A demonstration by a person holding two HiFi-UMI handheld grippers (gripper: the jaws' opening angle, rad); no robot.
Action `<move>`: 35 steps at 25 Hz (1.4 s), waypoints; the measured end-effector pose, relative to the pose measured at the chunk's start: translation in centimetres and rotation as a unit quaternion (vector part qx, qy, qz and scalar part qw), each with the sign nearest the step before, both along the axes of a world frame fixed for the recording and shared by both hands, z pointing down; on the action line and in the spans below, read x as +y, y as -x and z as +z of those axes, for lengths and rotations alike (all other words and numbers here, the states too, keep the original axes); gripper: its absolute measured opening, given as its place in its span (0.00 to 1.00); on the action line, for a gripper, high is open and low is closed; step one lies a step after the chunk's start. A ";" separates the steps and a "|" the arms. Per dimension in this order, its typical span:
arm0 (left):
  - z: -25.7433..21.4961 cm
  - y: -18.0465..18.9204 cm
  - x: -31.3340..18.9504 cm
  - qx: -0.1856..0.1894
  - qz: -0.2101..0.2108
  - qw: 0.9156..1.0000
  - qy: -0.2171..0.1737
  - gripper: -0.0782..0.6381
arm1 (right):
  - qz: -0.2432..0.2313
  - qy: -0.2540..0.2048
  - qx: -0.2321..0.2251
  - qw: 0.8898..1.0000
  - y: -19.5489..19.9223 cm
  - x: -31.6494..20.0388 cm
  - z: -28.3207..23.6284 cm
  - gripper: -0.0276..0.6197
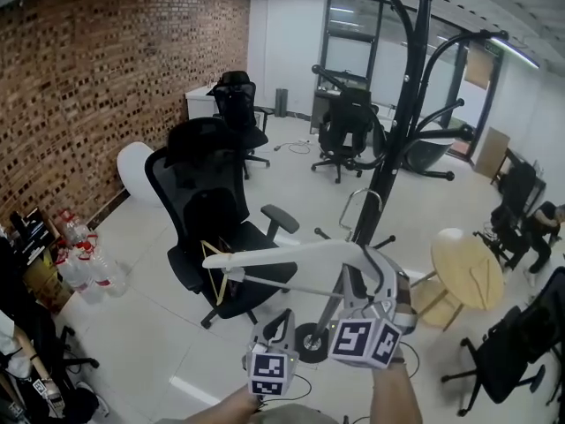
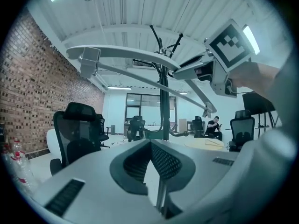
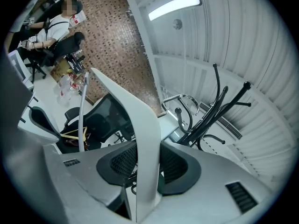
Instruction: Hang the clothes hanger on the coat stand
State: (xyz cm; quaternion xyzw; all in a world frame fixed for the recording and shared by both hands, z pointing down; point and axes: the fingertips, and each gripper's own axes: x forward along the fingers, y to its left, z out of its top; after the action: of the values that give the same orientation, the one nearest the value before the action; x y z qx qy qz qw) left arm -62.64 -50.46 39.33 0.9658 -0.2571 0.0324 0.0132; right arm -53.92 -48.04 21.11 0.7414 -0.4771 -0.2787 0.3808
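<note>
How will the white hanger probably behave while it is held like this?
The white hanger looks like rigid plastic, so it should stay stiff. It seems light, as the right gripper carries it alone. Its long arm juts far from the grip, so it may twist in the jaws.

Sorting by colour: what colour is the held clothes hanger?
White hanger, clearest in right gripper view.

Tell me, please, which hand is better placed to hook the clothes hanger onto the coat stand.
Right. The right tongs grip the white hanger, its metal hook close to the coat stand; the left tongs are shut and empty.
</note>
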 end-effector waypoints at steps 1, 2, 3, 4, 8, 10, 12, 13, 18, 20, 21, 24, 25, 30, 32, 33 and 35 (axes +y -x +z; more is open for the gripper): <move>0.0 0.1 -0.2 0.001 0.002 1.000 0.002 0.13 | 0.003 0.000 0.000 1.000 0.0 -0.6 -0.3 0.25; 0.1 0.2 -0.4 0.001 0.003 1.000 0.003 0.13 | 0.006 0.001 0.000 1.000 -0.1 -1.2 -0.6 0.25; 0.2 0.3 -0.6 0.001 0.004 1.000 0.005 0.13 | 0.008 0.001 0.000 1.000 -0.2 -1.7 -0.8 0.25; 0.2 0.3 -0.8 0.002 0.004 1.000 0.006 0.13 | 0.011 0.001 -0.001 1.000 -0.4 -2.2 -1.1 0.25; 0.0 0.5 -2.1 0.004 0.002 1.000 0.006 0.13 | 0.020 0.001 -0.002 1.000 -1.2 -4.2 -1.6 0.25; -0.2 0.7 -2.8 0.004 0.000 1.000 0.005 0.13 | 0.025 0.003 -0.002 1.000 -1.5 -5.1 -1.8 0.25; -0.3 0.7 -3.4 0.005 -0.002 1.000 0.006 0.13 | 0.031 0.002 -0.005 0.999 -2.0 -5.8 -1.9 0.25; -0.3 0.6 -3.7 0.006 -0.003 1.000 0.006 0.13 | 0.035 0.000 -0.008 0.999 -2.3 -6.0 -2.1 0.25; -0.2 0.2 -5.2 0.010 -0.005 1.000 0.008 0.13 | 0.054 0.005 -0.020 0.998 -3.9 -7.5 -2.3 0.25; -0.1 0.2 -5.6 0.011 -0.004 1.000 0.010 0.13 | 0.066 0.010 -0.026 0.997 -4.8 -8.0 -2.0 0.25; 0.0 0.1 -5.8 0.011 -0.004 1.000 0.010 0.13 | 0.072 0.012 -0.029 0.997 -5.3 -8.1 -1.8 0.25; 0.1 -0.1 -6.3 0.012 -0.003 1.000 0.015 0.13 | 0.091 0.020 -0.037 0.995 -6.8 -8.4 -1.0 0.25; 0.1 -0.3 -6.4 0.012 -0.002 1.000 0.017 0.13 | 0.096 0.023 -0.039 0.994 -7.2 -8.4 -0.8 0.25; 0.7 -1.2 -6.3 0.010 0.008 1.000 0.021 0.13 | 0.114 0.029 -0.043 0.992 -8.9 -8.3 0.7 0.25; 0.9 -1.6 -6.2 0.009 0.011 1.000 0.022 0.13 | 0.118 0.030 -0.042 0.992 -9.3 -8.4 0.9 0.25; 1.0 -1.9 -6.2 0.009 0.013 1.000 0.022 0.13 | 0.120 0.031 -0.040 0.991 -9.6 -8.4 0.9 0.25; 0.9 -2.3 -6.0 0.010 0.016 1.000 0.021 0.13 | 0.124 0.032 -0.038 0.991 -10.2 -8.5 1.0 0.25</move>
State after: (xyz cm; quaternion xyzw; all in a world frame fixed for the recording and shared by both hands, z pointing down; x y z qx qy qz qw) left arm -60.30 -56.45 40.24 0.9695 -0.2407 0.0283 0.0360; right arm -43.73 -56.59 22.07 0.7925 -0.4043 -0.1851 0.4173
